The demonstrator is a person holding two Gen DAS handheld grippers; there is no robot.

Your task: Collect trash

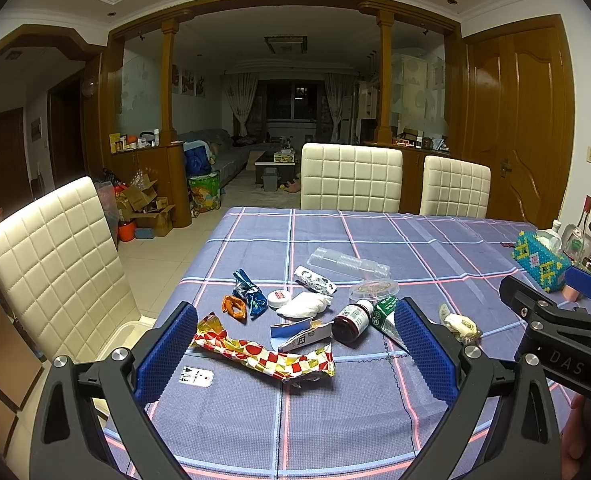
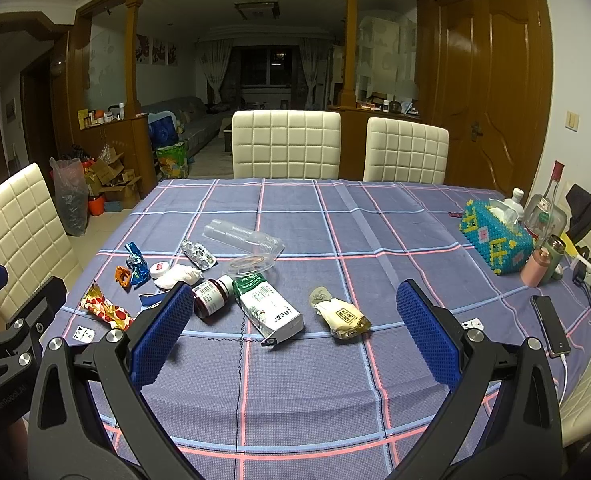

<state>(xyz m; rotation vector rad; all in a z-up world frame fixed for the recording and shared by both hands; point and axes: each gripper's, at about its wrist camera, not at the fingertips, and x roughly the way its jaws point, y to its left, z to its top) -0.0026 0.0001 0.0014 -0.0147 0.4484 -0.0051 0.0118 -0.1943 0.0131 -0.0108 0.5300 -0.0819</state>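
Trash lies scattered on the blue plaid tablecloth. A red and yellow wrapper lies between the fingers of my open left gripper, which holds nothing. Beyond it lie a blue wrapper, a white tissue, a dark bottle, a clear cup stack. My right gripper is open and empty above a green-white milk carton and a crumpled yellowish wrapper.
A beaded tissue box, bottles, a pink flask and a phone on a cable stand at the table's right side. White padded chairs surround the table. Boxes and a bag sit on the floor left.
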